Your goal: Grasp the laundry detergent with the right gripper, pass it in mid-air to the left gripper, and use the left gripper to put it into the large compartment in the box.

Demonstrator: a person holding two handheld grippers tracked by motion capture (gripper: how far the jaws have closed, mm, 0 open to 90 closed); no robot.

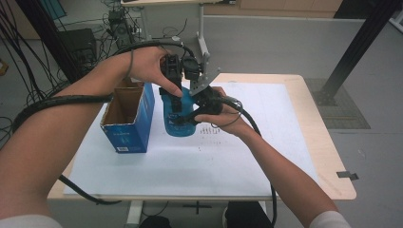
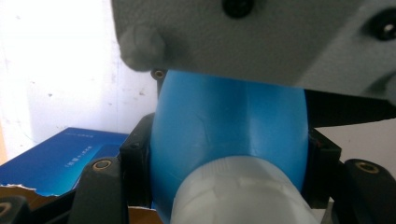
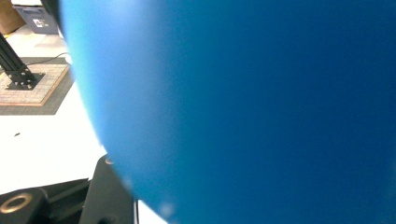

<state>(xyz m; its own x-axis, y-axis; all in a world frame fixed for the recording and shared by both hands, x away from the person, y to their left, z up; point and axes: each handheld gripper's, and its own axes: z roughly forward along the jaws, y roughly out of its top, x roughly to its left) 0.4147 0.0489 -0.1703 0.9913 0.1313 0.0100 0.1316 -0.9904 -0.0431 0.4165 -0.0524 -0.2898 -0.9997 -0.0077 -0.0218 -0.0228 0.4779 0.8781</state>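
Blue bottle (image 1: 180, 118) hanging between both grippers above worktop (image 1: 294, 137); left gripper (image 1: 175, 97) clamping its neck, right gripper (image 1: 199, 111) clamping its body; bottle label blurring out.

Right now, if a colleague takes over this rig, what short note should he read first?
Left gripper: jaws shut on the blue bottle, near its white cap end.
Right gripper: jaws shut on the same bottle, on its body.
The bottle is held over the white table sheet, beside the open blue carton.
Done: bottle gripped by both.
Left, probably: put the bottle into the carton, or finish taking it out; I cannot tell which.
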